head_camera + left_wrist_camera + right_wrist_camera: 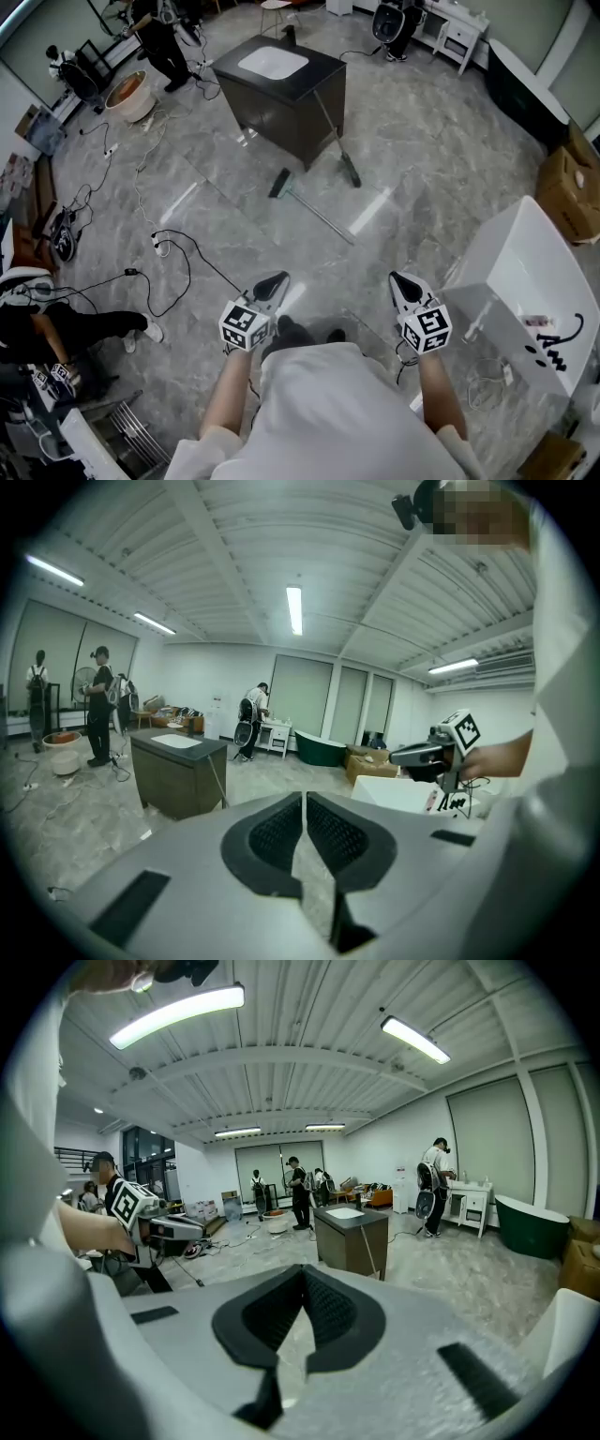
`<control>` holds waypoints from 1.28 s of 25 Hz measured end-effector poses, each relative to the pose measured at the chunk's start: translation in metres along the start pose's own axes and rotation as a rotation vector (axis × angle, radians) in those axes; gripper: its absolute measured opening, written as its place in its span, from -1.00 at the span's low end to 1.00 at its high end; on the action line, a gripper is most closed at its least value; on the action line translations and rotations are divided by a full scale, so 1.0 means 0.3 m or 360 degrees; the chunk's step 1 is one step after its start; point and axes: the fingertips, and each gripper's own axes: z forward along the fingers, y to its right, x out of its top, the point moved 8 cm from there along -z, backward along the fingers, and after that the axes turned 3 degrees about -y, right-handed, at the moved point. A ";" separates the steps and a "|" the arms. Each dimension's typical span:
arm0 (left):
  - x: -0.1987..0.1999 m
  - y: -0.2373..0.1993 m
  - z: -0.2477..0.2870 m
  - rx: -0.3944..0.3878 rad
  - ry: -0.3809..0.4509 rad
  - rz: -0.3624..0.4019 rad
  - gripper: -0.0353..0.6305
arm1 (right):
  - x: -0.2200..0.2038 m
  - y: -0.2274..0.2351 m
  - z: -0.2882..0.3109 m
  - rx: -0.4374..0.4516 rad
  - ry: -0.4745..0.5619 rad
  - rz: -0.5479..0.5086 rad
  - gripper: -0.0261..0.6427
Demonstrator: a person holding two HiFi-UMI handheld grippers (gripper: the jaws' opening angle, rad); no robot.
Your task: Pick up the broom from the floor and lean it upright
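In the head view a broom (317, 214) lies on the grey marble floor, its dark head (279, 183) near the dark cabinet (281, 94). A second long-handled tool (335, 136) leans against that cabinet's right side; its handle (218, 782) also shows in the left gripper view, and that handle (374, 1252) appears in the right gripper view too. My left gripper (273, 284) and right gripper (403, 281) are held side by side in front of me, well short of the lying broom. Both are shut and empty; the left gripper's (305, 803) jaws meet, and so do the right gripper's (302, 1279).
A white tub (525, 272) stands close at my right, with a cardboard box (570, 187) behind it. Cables (169, 251) trail over the floor at the left. A person (56, 323) crouches at the lower left. More people and a pot (128, 94) are at the back.
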 end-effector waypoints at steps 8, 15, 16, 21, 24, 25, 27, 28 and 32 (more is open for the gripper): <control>0.012 0.017 0.082 0.0003 -0.0014 -0.0032 -0.85 | -0.015 0.081 0.015 0.0011 -0.0019 0.0029 -0.92; 0.036 -0.078 0.194 -0.0047 -0.0047 -0.0020 -0.85 | -0.001 0.155 0.117 -0.0016 -0.0052 0.0050 -0.92; 0.040 -0.103 0.213 -0.0062 -0.0053 -0.0019 -0.85 | 0.005 0.162 0.140 -0.0023 -0.0058 0.0053 -0.92; 0.077 -0.246 0.335 -0.0173 -0.0081 0.0014 -0.85 | 0.036 0.211 0.281 -0.0067 -0.0103 0.0098 -0.92; 0.085 -0.354 0.422 -0.0253 -0.0146 0.0046 -0.85 | 0.056 0.245 0.386 -0.0102 -0.0144 0.0141 -0.92; 0.086 -0.393 0.453 -0.0279 -0.0173 0.0057 -0.85 | 0.066 0.259 0.426 -0.0112 -0.0158 0.0152 -0.92; 0.086 -0.471 0.521 -0.0333 -0.0220 0.0070 -0.85 | 0.081 0.288 0.507 -0.0130 -0.0185 0.0169 -0.92; 0.086 -0.508 0.556 -0.0360 -0.0241 0.0074 -0.85 | 0.086 0.302 0.547 -0.0139 -0.0199 0.0176 -0.92; 0.070 -0.648 0.695 -0.0466 -0.0314 0.0095 -0.85 | 0.087 0.349 0.704 -0.0169 -0.0265 0.0215 -0.92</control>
